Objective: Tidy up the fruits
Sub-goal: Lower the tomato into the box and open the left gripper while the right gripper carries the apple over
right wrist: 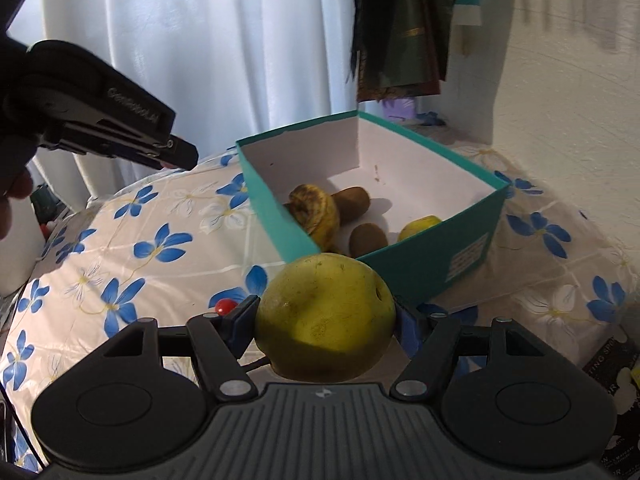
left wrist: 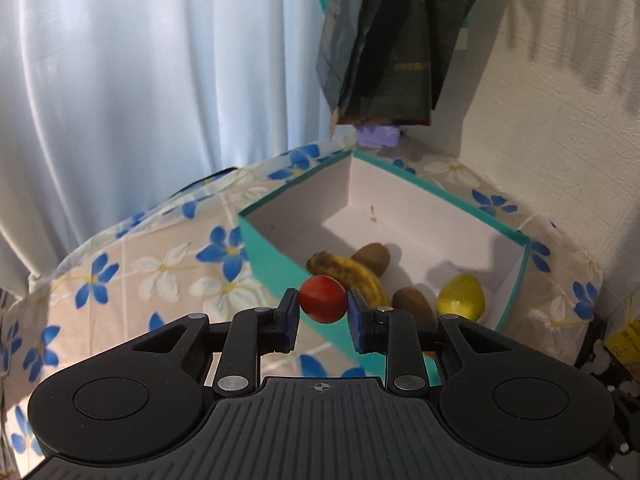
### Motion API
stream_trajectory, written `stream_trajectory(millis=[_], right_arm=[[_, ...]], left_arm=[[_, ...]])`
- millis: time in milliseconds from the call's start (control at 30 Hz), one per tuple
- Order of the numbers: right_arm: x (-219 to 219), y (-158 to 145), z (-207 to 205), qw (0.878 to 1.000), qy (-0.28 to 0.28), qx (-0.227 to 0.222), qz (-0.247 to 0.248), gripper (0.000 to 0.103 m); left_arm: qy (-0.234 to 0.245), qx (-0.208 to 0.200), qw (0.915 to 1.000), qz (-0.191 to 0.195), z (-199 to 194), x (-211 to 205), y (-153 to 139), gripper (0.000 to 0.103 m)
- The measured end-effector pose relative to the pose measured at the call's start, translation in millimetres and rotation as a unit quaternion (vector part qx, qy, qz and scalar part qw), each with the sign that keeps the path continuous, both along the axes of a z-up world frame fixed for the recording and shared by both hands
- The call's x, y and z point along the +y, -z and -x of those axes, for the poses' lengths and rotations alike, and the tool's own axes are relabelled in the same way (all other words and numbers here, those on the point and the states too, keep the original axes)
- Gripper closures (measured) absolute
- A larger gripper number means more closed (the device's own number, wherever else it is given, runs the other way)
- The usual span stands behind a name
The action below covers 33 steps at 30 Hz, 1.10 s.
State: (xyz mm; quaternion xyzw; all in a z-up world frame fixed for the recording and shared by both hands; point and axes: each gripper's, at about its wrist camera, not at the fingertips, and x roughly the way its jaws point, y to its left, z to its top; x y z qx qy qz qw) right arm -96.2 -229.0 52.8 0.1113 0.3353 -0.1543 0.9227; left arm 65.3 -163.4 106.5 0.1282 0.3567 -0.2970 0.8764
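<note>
My left gripper (left wrist: 323,301) is shut on a small red fruit (left wrist: 322,299) and holds it just before the near wall of the teal box (left wrist: 262,246). In the box lie a spotted banana (left wrist: 352,274), two brown kiwis (left wrist: 372,258) and a yellow fruit (left wrist: 461,297). My right gripper (right wrist: 325,318) is shut on a large yellow-green apple (right wrist: 325,316), held above the cloth in front of the teal box (right wrist: 440,256). The left gripper (right wrist: 176,156) shows at the upper left of the right wrist view. A small red fruit (right wrist: 225,305) lies on the cloth.
A floral cloth (left wrist: 160,268) covers the table (right wrist: 132,248). A white curtain (left wrist: 140,80) hangs behind. Dark clothes (left wrist: 400,40) hang over the box's far corner. A white wall (right wrist: 560,80) is at the right.
</note>
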Motion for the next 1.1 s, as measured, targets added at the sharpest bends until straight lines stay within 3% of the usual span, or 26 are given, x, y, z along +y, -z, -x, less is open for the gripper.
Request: stream_trajectory(millis=[233, 433, 1033, 1100], right_arm=[[-21, -3, 17, 0.999, 0.046, -0.015, 0.0, 0.033], [-33, -5, 26, 0.997, 0.075, -0.021, 0.002, 0.033], [-52, -2, 32, 0.994, 0.111, -0.018, 0.0, 0.033], [-54, -2, 31, 0.994, 0.111, -0.02, -0.002, 0.033]], left_arm=[[0.04, 0.004, 0.9991, -0.014, -22, -73, 31, 0.074], [0.061, 0.017, 0.9978, -0.021, -34, -107, 56, 0.074], [0.065, 0.047, 0.994, -0.075, -56, -143, 113, 0.072], [0.062, 0.049, 0.994, -0.075, -57, -143, 115, 0.068]])
